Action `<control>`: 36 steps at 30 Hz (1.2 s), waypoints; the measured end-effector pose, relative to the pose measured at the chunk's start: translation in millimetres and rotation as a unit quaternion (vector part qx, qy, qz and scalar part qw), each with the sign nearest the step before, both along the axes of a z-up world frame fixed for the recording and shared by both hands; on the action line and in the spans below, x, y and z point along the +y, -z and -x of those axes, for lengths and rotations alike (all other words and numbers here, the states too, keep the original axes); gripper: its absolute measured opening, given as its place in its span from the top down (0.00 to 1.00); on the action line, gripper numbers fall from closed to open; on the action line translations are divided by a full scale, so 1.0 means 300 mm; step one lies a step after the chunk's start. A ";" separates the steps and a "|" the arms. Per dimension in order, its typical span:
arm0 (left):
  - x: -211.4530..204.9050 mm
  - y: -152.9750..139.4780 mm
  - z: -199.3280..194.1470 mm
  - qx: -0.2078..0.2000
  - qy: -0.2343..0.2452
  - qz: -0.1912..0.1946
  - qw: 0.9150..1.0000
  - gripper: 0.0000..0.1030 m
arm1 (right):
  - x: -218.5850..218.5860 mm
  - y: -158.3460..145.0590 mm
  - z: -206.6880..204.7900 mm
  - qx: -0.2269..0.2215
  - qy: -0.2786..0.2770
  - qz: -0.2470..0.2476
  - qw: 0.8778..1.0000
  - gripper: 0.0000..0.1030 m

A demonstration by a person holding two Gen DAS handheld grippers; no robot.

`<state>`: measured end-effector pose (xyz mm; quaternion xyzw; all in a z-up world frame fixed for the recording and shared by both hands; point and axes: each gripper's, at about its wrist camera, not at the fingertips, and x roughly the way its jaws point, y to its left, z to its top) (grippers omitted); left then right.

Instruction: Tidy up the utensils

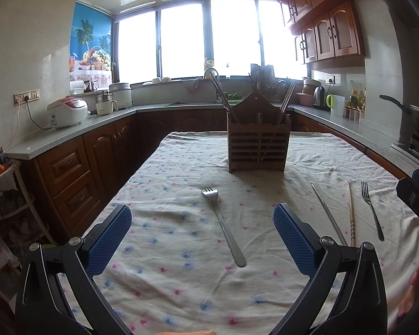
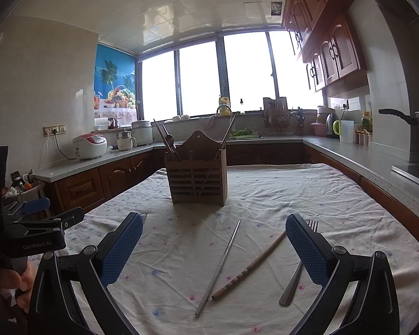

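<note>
Legible text, one item: "GenRobot.AI", white lettering on the black body of the left gripper, lower left of the right wrist view. Just below it, at the far left edge, a further line of small white print, too small to read. Label on the rice cooker and engraving on the fork handle: marks present, not readable.
</note>
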<state>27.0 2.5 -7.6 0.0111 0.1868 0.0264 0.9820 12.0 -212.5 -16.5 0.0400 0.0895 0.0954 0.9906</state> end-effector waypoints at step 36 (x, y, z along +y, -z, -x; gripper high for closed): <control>-0.002 -0.013 0.003 0.001 0.001 0.002 1.000 0.00 | 0.013 -0.007 0.004 -0.001 -0.006 0.000 1.000 0.00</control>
